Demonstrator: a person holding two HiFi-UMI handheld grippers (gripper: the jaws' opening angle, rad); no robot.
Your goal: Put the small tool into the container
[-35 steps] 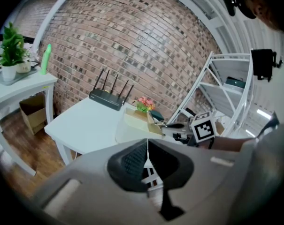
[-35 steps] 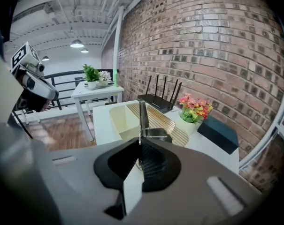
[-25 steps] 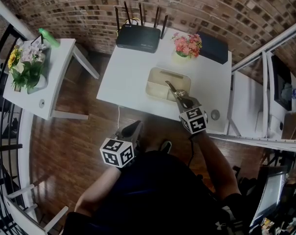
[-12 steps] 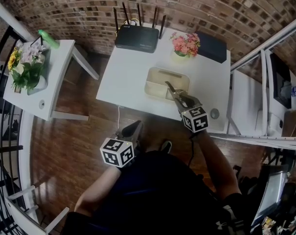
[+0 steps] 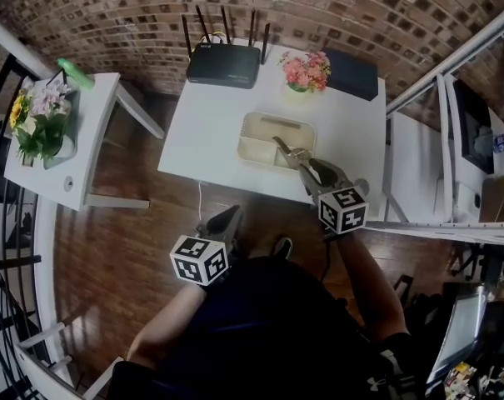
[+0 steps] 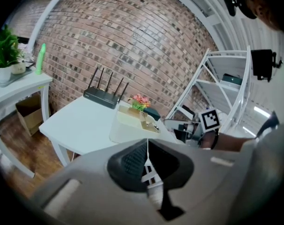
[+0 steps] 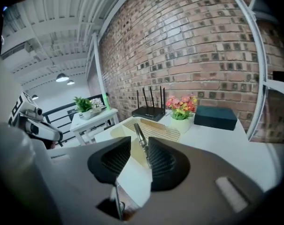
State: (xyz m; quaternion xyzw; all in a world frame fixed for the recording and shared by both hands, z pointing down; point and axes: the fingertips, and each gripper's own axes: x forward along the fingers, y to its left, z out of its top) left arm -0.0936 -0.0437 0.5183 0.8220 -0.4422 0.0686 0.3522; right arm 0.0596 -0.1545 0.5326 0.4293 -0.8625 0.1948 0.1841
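Bright, even light; ceiling lamp glowing. Strong fisheye bending, dark vignetted corners. Close-up left gripper soft.

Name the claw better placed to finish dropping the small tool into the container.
Right. The right claw is at the rim of the container, jaws just opening, the small tool between them and reaching over it. The left claw is shut, empty, and hangs short of the table.
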